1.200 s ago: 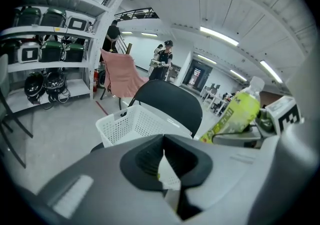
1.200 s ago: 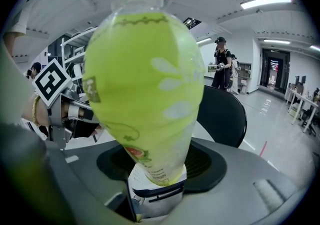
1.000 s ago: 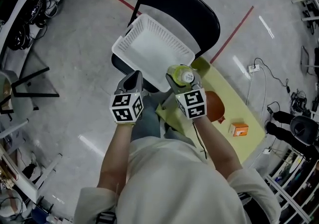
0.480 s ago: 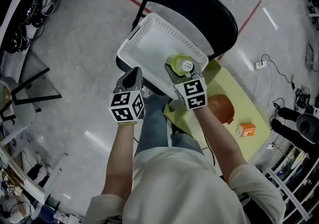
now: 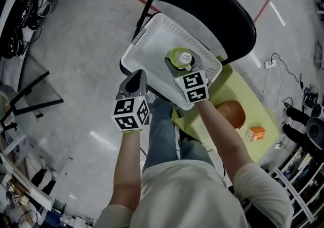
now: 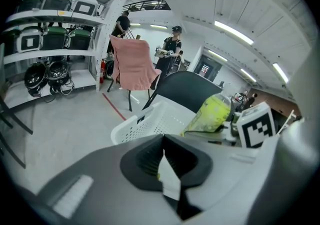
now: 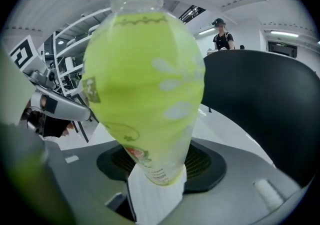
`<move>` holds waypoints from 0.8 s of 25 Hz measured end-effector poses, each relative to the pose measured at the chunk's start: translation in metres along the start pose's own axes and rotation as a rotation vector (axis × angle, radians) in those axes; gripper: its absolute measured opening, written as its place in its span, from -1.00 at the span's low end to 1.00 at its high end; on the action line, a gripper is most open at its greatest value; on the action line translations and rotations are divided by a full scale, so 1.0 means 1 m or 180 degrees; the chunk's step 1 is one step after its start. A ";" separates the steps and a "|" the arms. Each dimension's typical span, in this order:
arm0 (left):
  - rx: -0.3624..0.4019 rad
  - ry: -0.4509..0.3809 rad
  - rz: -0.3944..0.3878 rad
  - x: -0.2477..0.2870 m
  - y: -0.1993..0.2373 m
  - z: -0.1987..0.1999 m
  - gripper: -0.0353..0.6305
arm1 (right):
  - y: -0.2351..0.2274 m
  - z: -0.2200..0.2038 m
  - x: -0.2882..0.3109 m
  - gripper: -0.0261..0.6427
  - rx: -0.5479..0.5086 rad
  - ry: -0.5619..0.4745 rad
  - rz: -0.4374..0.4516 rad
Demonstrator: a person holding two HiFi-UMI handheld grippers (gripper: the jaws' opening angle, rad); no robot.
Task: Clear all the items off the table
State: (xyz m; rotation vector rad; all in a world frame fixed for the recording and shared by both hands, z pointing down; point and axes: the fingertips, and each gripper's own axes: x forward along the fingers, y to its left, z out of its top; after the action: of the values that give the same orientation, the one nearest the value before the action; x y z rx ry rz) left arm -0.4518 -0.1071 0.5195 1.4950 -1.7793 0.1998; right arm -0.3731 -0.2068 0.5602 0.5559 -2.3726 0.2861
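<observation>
Bottle [image 5: 180, 58] gripped between right tool's [image 5: 181, 68] jaws, above basket [image 5: 151, 49].

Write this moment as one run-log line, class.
right tongs: shut on bottle | bottle: above basket | left tongs: shut, empty | table: orange box on it

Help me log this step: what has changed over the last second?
The right gripper, shut on the green bottle, has carried it from the white basket's near rim to over its inside. No grip was taken or released. The left gripper stays shut and empty beside the basket; the orange bowl and orange box still sit on the yellow table.
</observation>
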 end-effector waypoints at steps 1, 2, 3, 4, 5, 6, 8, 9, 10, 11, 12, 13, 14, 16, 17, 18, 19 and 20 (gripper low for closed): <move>-0.0004 0.0009 0.0006 0.002 0.003 0.000 -0.86 | -0.001 -0.001 0.008 -0.13 -0.0005 0.0008 0.0000; -0.0011 0.0016 0.0010 0.004 0.005 0.001 -0.86 | -0.002 -0.003 0.015 -0.13 -0.0011 0.0018 0.0001; -0.0018 0.0020 0.0012 0.006 0.007 0.001 -0.86 | -0.002 -0.005 0.022 -0.13 -0.0018 0.0029 0.0002; -0.0025 0.0019 0.0012 0.008 0.008 0.001 -0.86 | -0.003 -0.008 0.030 -0.13 -0.0022 0.0042 0.0003; -0.0033 0.0015 0.0009 0.009 0.010 0.002 -0.86 | -0.004 -0.010 0.037 -0.13 -0.0021 0.0055 0.0006; -0.0040 0.0011 0.0005 0.012 0.011 0.002 -0.86 | -0.005 -0.013 0.044 -0.13 -0.0014 0.0070 0.0010; -0.0054 0.0016 0.0001 0.017 0.013 0.003 -0.86 | -0.006 -0.018 0.059 -0.13 0.0000 0.0104 0.0021; -0.0058 0.0032 0.0004 0.019 0.015 0.003 -0.86 | -0.006 -0.020 0.066 -0.13 -0.0007 0.0117 0.0020; -0.0057 0.0052 0.0005 0.022 0.016 0.003 -0.86 | -0.007 -0.023 0.073 -0.13 -0.0018 0.0128 0.0016; -0.0052 0.0068 0.0004 0.025 0.017 0.002 -0.86 | -0.008 -0.026 0.079 -0.13 -0.0024 0.0140 0.0015; -0.0046 0.0076 0.0000 0.028 0.018 0.002 -0.86 | -0.008 -0.028 0.085 -0.13 -0.0023 0.0150 0.0016; -0.0041 0.0078 -0.0003 0.030 0.018 0.003 -0.86 | -0.009 -0.031 0.091 -0.13 -0.0015 0.0161 0.0016; -0.0039 0.0077 -0.0004 0.033 0.019 0.003 -0.86 | -0.010 -0.034 0.097 -0.13 -0.0004 0.0172 0.0015; -0.0044 0.0074 -0.0001 0.038 0.022 0.004 -0.86 | -0.012 -0.038 0.109 -0.13 0.0007 0.0186 0.0014; -0.0051 0.0075 -0.0001 0.040 0.023 0.004 -0.86 | -0.014 -0.040 0.115 -0.13 -0.0002 0.0190 0.0013; -0.0059 0.0078 -0.0006 0.043 0.023 0.004 -0.86 | -0.015 -0.042 0.121 -0.13 -0.0018 0.0192 0.0010; -0.0067 0.0080 -0.0017 0.045 0.023 0.004 -0.86 | -0.016 -0.044 0.126 -0.13 -0.0031 0.0193 0.0007; -0.0075 0.0080 -0.0030 0.047 0.023 0.003 -0.86 | -0.017 -0.045 0.131 -0.13 -0.0036 0.0193 0.0004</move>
State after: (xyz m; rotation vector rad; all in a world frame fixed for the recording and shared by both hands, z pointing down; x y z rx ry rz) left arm -0.4735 -0.1379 0.5556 1.4779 -1.7487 0.1913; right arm -0.4292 -0.2480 0.6815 0.5329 -2.3148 0.2859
